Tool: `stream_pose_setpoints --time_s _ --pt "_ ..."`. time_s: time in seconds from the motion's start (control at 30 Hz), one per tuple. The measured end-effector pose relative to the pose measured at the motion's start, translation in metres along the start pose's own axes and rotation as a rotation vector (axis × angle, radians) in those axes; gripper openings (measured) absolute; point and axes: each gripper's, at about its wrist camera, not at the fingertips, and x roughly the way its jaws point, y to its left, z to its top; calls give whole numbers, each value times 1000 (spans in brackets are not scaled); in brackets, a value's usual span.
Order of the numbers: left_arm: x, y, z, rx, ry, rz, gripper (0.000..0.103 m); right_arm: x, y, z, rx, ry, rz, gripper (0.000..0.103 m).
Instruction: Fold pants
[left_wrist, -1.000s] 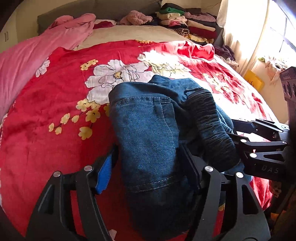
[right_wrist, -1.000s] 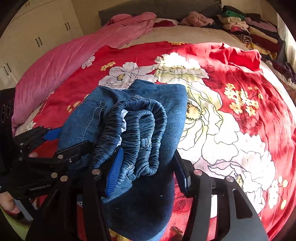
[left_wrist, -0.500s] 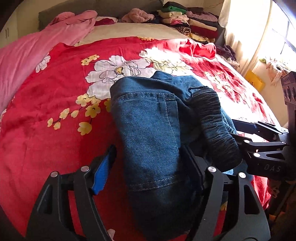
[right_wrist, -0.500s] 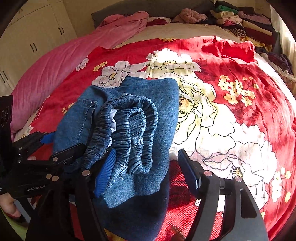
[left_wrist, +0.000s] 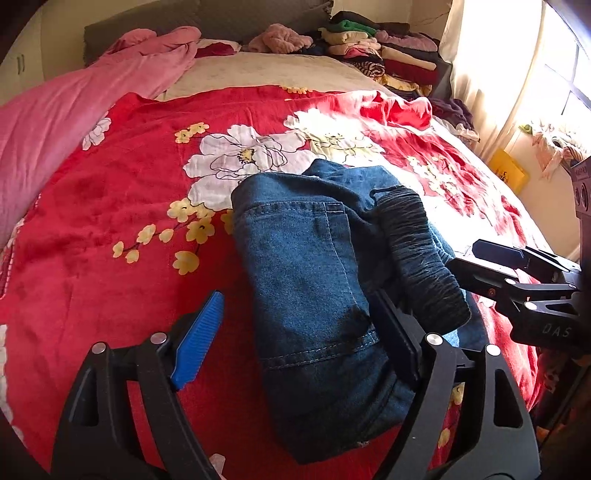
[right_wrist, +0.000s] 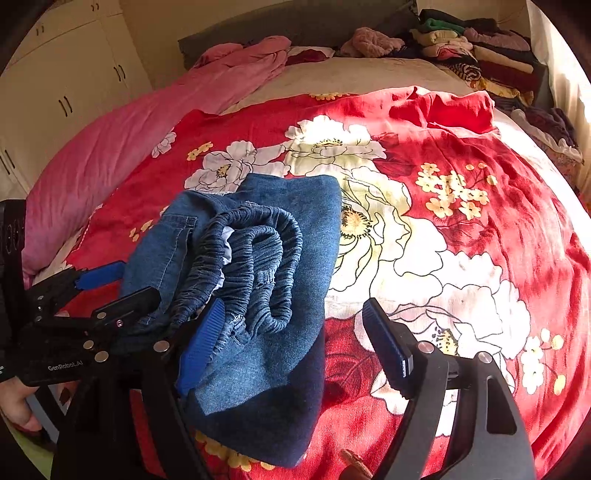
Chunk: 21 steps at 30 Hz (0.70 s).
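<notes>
Left wrist view: as both our tools, left tool (left_wrist: 295, 343) and right tool (right_wrist: 295, 343), open empty around the folded pants (left_wrist: 317, 280), a snagging pad could undo the fold.

Both wrists look downward, close (sharing pants (left_wrist: 317, 266))

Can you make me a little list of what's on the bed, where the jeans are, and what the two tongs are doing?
jeans: blue denim pants, folded into a bundle, lying on the red cover
waistband: bunched elastic on top of the bundle
bed cover: red flowered blanket
left tongs: jaws opening, jeans between them, blue pad clear of the cloth
right tongs: jaws opening, jeans edge between them, right pad clear
far end of bed: pink quilt, stack of folded clothes
</notes>
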Motion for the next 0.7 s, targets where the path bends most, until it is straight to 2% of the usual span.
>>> stream_pose_setpoints --time_s 0.13,0.17,0.2,0.37,0.7 --pt "-7 1 1 -8 -12 3 82 -8 0 1 5 -13 -3 76" --pt "-9 1 2 -8 -16 5 84 -10 0 1 9 -18 -4 92" --pt "-11 1 2 -8 -20 8 85 -13 0 1 14 -29 -6 99" --pt "-21 1 4 -16 -38 17 93 -26 0 3 24 -61 -4 98" --pt "-41 -1 3 -21 -60 12 93 -47 5 3 22 -107 -7 98"
